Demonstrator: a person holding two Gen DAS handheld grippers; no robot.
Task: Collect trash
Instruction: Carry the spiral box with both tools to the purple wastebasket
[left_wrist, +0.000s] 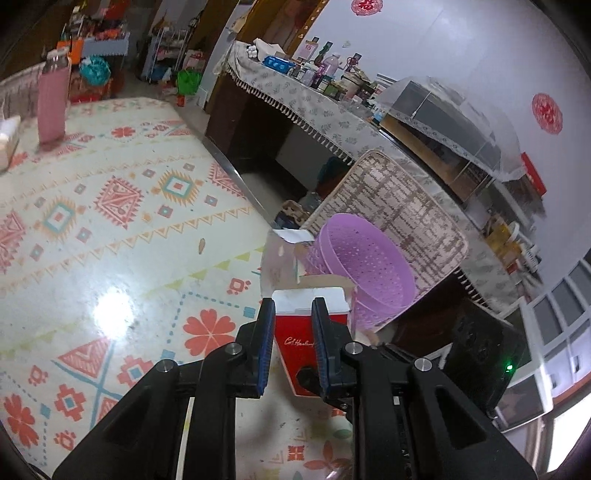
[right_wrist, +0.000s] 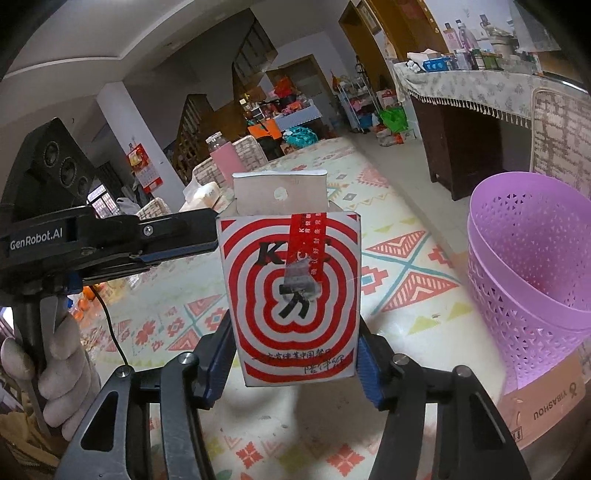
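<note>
A red-and-white paper food carton (right_wrist: 295, 295) with an open top flap hangs above the patterned table, held by both grippers. My right gripper (right_wrist: 295, 332) is shut on its lower sides, a blue pad pressing each wall. My left gripper (right_wrist: 213, 230) comes in from the left, shut on the carton's upper left edge. In the left wrist view the carton (left_wrist: 295, 343) sits between the narrow fingers of my left gripper (left_wrist: 293, 308). A purple perforated basket (right_wrist: 532, 258) stands to the right, near the table edge; it also shows just beyond the carton (left_wrist: 365, 266).
The basket rests on a cardboard box (right_wrist: 546, 402). A pink bottle (left_wrist: 53, 99) and a tissue pack (left_wrist: 7, 140) stand at the table's far end. A gloved hand (right_wrist: 62, 369) holds the left gripper's handle. A woven chair back (left_wrist: 399, 206) rises behind the basket.
</note>
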